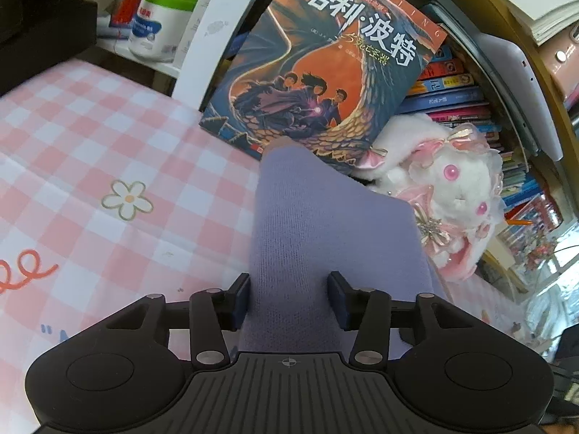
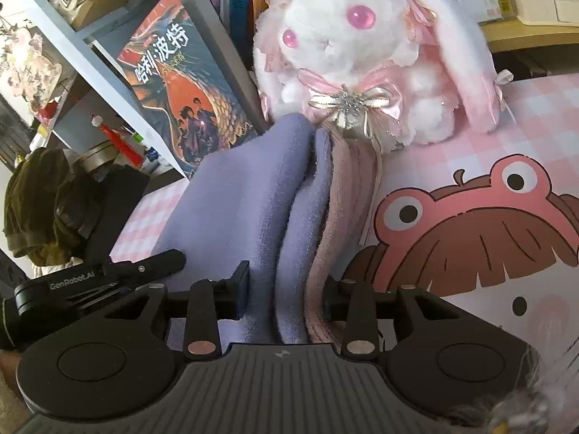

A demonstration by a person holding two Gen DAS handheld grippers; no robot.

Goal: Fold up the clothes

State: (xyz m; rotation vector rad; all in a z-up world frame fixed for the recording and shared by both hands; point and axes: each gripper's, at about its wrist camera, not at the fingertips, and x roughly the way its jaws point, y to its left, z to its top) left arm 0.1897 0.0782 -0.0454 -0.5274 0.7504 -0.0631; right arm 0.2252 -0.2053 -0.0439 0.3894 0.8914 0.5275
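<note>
A folded lavender knit garment (image 1: 325,238) is laid on the pink-checked bench (image 1: 90,166), its long axis running toward the white plush rabbit (image 2: 362,58). It is straddled by both the left hand-held gripper (image 1: 289,300) and the right hand-held gripper (image 2: 286,289); whether the pads are pressing cannot be told. Free room is seen away from the rabbit.

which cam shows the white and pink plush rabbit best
The right wrist view: the white and pink plush rabbit faces the camera nearly whole, with both pink eyes, a long ear and the silver bow clear. In the left wrist view the rabbit sits off to the right, tilted and partly hidden behind the purple knit garment.
</note>
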